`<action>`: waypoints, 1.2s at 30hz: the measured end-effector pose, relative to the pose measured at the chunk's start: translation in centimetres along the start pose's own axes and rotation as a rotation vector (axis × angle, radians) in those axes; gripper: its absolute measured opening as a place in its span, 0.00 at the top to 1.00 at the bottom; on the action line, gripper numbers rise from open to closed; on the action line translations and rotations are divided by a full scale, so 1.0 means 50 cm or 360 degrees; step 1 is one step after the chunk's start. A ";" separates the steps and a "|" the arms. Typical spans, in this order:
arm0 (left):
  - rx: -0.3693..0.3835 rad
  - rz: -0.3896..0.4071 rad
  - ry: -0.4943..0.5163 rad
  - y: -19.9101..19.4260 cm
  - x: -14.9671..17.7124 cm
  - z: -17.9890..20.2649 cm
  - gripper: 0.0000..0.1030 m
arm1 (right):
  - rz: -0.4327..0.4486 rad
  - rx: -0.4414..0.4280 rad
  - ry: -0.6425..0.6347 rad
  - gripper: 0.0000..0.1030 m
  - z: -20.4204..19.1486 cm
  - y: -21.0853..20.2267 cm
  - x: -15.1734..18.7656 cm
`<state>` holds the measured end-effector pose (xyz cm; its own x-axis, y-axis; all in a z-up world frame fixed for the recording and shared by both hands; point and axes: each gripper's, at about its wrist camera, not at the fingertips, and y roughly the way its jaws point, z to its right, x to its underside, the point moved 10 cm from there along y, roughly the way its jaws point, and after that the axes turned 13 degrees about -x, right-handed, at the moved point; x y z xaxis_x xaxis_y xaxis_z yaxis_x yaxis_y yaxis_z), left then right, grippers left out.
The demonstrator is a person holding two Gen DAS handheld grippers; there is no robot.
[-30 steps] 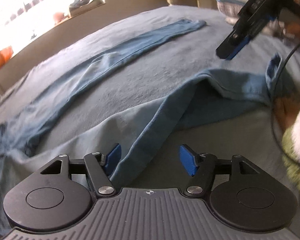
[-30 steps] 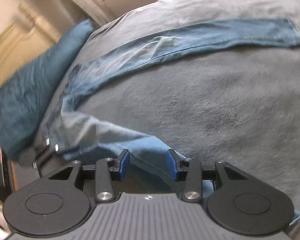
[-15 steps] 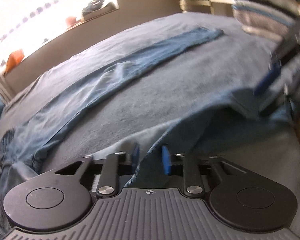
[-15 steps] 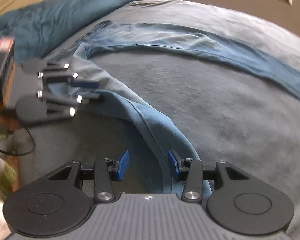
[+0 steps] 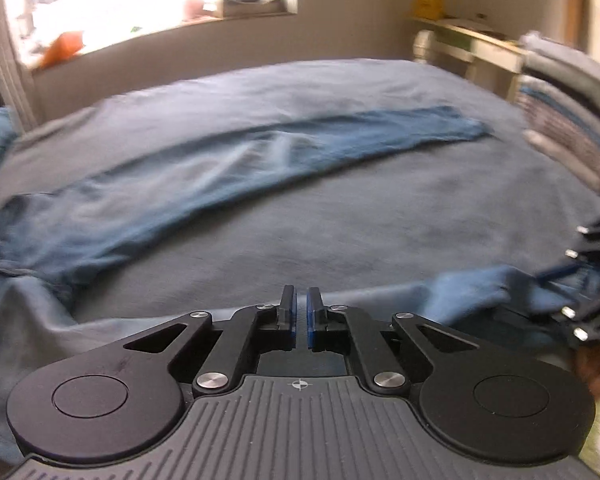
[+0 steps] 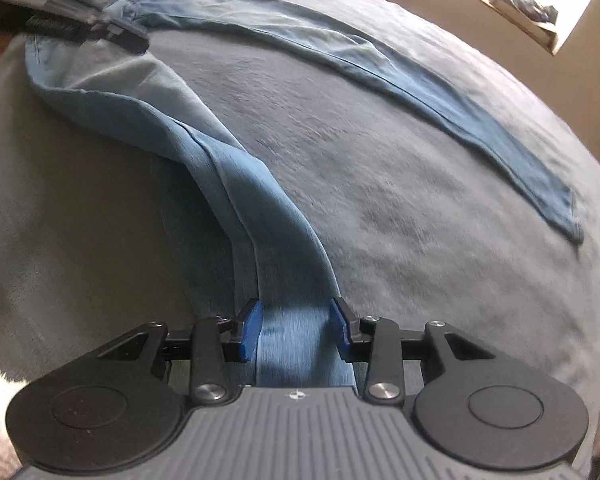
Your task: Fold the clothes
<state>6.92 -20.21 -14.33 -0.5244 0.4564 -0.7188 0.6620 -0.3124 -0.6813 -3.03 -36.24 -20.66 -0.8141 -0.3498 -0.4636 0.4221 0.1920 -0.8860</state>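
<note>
Blue jeans (image 6: 236, 184) lie spread on a grey bedspread (image 6: 380, 184); one leg (image 5: 260, 160) is flat and straight, well beyond both jaws. The other leg runs back between the right gripper (image 6: 296, 330) jaws, which have just been closing, pads (image 6: 250, 330) at the fabric edges. Left gripper (image 5: 301, 316) jaws are closed; whether denim is pinched, can't tell. No containers in view.
</note>
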 end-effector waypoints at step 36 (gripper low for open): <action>0.0110 -0.0012 0.0623 0.004 0.071 0.137 0.64 | 0.0101 -0.0156 0.0330 0.89 0.094 -0.063 0.015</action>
<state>1.50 -24.34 -17.96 -0.2765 0.7377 -0.6159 0.6141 -0.3572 -0.7037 -3.10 -41.41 -18.25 -0.8560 -0.1406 -0.4975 0.4424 0.2989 -0.8455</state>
